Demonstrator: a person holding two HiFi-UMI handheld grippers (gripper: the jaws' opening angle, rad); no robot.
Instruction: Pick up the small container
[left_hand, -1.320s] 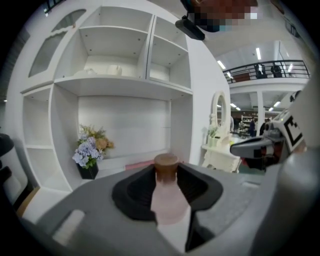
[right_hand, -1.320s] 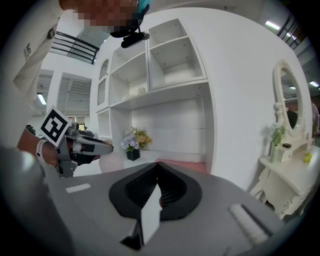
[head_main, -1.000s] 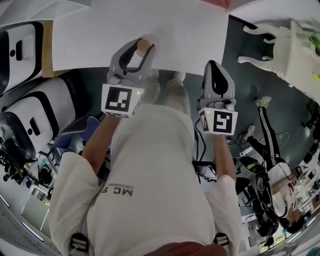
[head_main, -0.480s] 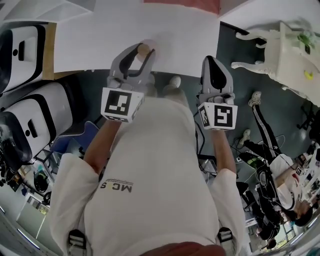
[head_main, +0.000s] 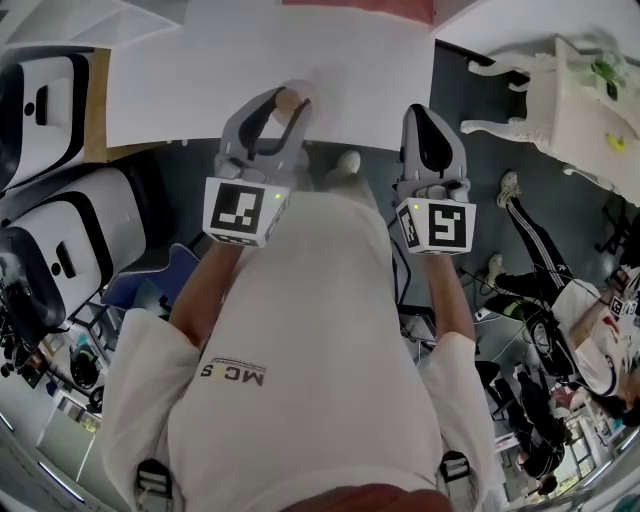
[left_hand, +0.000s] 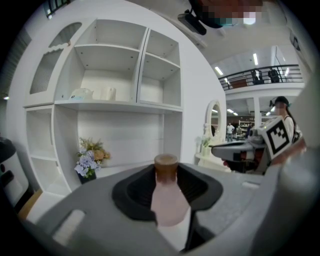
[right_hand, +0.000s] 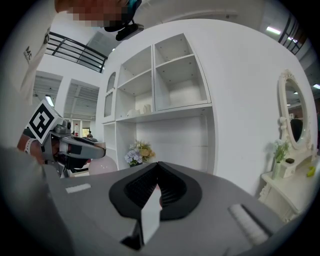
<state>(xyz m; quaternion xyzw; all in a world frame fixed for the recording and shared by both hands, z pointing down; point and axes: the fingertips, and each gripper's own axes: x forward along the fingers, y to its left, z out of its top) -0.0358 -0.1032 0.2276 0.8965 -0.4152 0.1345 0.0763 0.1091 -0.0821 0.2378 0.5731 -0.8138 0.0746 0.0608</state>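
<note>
Your left gripper grips the small pink container, brown cap up, over the near edge of the white table. Your right gripper, just to its right, has its jaws pressed together on nothing. A white shelf unit with flowers stands far ahead, and a mirrored vanity stands on the dark floor to the right.

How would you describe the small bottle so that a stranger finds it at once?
Find the white table, then the left gripper over its near edge. The bottle is clamped in its jaws: pale pink, brown cap; the right gripper holds nothing.
</note>
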